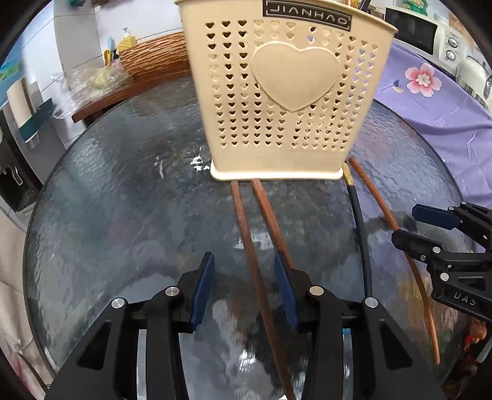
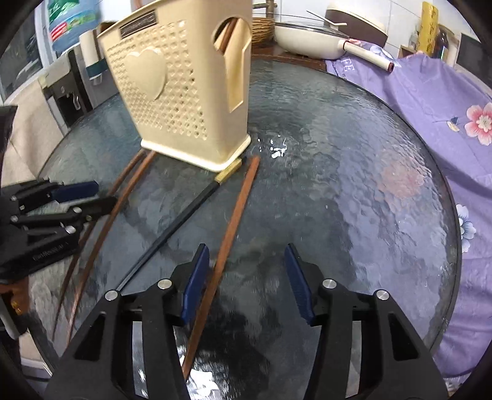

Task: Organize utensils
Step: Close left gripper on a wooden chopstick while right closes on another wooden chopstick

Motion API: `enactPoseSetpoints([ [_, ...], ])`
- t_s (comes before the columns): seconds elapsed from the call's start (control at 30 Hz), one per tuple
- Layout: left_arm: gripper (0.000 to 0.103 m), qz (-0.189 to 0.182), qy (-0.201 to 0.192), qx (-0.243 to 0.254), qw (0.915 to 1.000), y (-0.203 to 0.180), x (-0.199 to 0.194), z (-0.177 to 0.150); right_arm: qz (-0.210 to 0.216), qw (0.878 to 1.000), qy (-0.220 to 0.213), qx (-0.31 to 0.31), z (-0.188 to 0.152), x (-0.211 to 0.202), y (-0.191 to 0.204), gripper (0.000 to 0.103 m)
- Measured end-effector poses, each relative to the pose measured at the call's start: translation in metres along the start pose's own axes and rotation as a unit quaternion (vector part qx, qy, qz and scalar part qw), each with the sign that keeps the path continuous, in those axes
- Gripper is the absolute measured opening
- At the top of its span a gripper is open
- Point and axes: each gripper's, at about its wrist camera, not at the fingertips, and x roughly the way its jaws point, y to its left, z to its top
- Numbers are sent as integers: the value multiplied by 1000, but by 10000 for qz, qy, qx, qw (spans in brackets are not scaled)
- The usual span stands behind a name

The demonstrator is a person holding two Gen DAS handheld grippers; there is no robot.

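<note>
A cream utensil holder (image 1: 286, 92) with heart-shaped holes stands upright on the round glass table (image 1: 123, 190); it also shows in the right wrist view (image 2: 184, 92), with a brown stick inside. Three brown chopsticks and one black chopstick (image 1: 361, 234) with a gold end lie on the glass in front of it. My left gripper (image 1: 244, 261) is open, its jaws on either side of two brown chopsticks (image 1: 255, 264). My right gripper (image 2: 247, 252) is open above the glass, with one brown chopstick (image 2: 229, 234) just inside its left finger. The black chopstick (image 2: 172, 227) lies to its left.
A purple flowered cloth (image 2: 430, 101) covers the surface right of the table. A white pan (image 2: 310, 40) and a wicker basket (image 1: 153, 55) sit behind the table. A microwave (image 1: 412, 27) stands at the back. The table edge runs near both grippers.
</note>
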Motion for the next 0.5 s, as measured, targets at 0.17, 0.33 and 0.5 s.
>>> enactPoseSetpoints([
  [0.17, 38, 33, 63, -147, 9999, 7, 13, 18, 4, 9999, 56, 164, 19, 10, -4, 39],
  [0.33, 27, 65, 91, -247, 9996, 10, 21, 32, -13, 9995, 94, 301, 36, 21, -5, 24],
  [0.5, 10, 200, 15, -250, 9995, 10, 24, 35, -172, 9995, 46, 272, 44, 28, -3, 13],
])
